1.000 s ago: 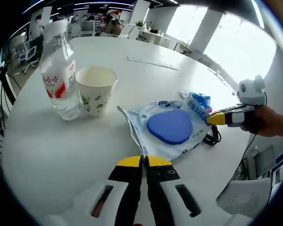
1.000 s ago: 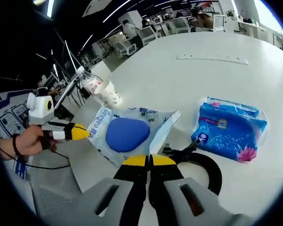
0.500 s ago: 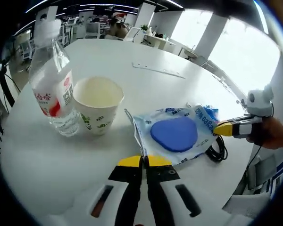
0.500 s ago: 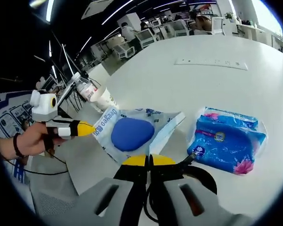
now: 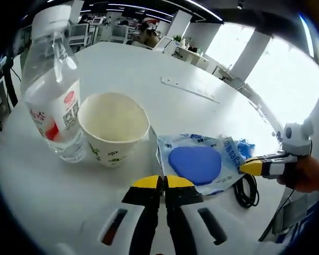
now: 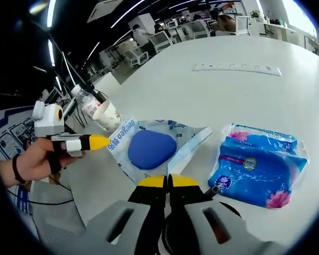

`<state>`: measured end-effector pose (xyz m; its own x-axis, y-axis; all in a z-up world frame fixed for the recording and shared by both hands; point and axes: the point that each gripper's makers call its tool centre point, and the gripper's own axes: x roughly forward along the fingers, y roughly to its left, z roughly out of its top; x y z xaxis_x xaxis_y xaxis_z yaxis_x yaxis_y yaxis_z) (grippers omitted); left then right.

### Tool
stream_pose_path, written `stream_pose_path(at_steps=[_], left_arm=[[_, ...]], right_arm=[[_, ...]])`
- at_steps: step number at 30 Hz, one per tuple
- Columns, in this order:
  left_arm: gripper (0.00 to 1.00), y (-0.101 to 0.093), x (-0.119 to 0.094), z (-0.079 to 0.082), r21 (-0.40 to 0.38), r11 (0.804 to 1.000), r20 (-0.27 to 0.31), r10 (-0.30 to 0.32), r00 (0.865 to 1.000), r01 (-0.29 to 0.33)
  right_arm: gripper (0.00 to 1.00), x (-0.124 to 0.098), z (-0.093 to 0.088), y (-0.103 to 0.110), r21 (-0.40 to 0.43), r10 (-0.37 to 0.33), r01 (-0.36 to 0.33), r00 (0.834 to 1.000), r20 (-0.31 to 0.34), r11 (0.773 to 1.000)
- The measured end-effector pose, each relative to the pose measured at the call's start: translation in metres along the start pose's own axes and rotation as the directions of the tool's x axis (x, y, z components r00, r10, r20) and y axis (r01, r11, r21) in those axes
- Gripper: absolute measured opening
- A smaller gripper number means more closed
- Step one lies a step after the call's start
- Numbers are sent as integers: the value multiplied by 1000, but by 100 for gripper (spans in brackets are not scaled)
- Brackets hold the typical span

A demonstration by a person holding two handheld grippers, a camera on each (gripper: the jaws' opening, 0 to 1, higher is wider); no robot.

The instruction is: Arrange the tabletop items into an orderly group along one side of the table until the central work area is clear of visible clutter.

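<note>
Crinkly plastic pouch [image 5: 199, 164] holds rounded blue pad [image 5: 194, 163].

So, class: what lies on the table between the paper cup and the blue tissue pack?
The clear packet with the blue pad lies between the paper cup and the blue tissue pack, as the right gripper view shows.

From my left gripper view, the black cable [image 5: 248, 189] is half hidden behind the clear pouch [image 5: 199, 164], and the blue tissue pack [image 5: 245, 145] peeks out only as a sliver past it. The water bottle [image 5: 52, 101] has label print too small for me to read. In my right gripper view, the right hand-held gripper [image 6: 167, 182] covers most of the cable, and the paper cup [image 6: 108, 115] screens the bottle's lower part.
</note>
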<state>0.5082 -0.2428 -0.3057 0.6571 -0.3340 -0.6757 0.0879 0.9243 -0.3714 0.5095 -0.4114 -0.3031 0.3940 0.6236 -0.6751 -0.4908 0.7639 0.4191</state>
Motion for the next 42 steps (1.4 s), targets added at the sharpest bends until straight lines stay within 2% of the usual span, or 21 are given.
stream_pose_path(at_steps=[11,15,21,42], left_arm=[[0,15,7,-1,-74,997,8,19,1000,-18],[0,20,9,-3,-100,995,4,28,1000,-27],[0,24,12,-3,-139,990,7,27,1000,-26],[5,31,7,-1,-157,987,-1,20,1000,-20]], right_arm=[[0,14,-2,-9,24,-10,10,1000,-15,1000],[0,14,2,-14,60,-13,13,1000,1,998],[0,16,4,-15,58,-15,15,1000,0,998],[2,17,1,-19,66,-42,43,999,-7,997]])
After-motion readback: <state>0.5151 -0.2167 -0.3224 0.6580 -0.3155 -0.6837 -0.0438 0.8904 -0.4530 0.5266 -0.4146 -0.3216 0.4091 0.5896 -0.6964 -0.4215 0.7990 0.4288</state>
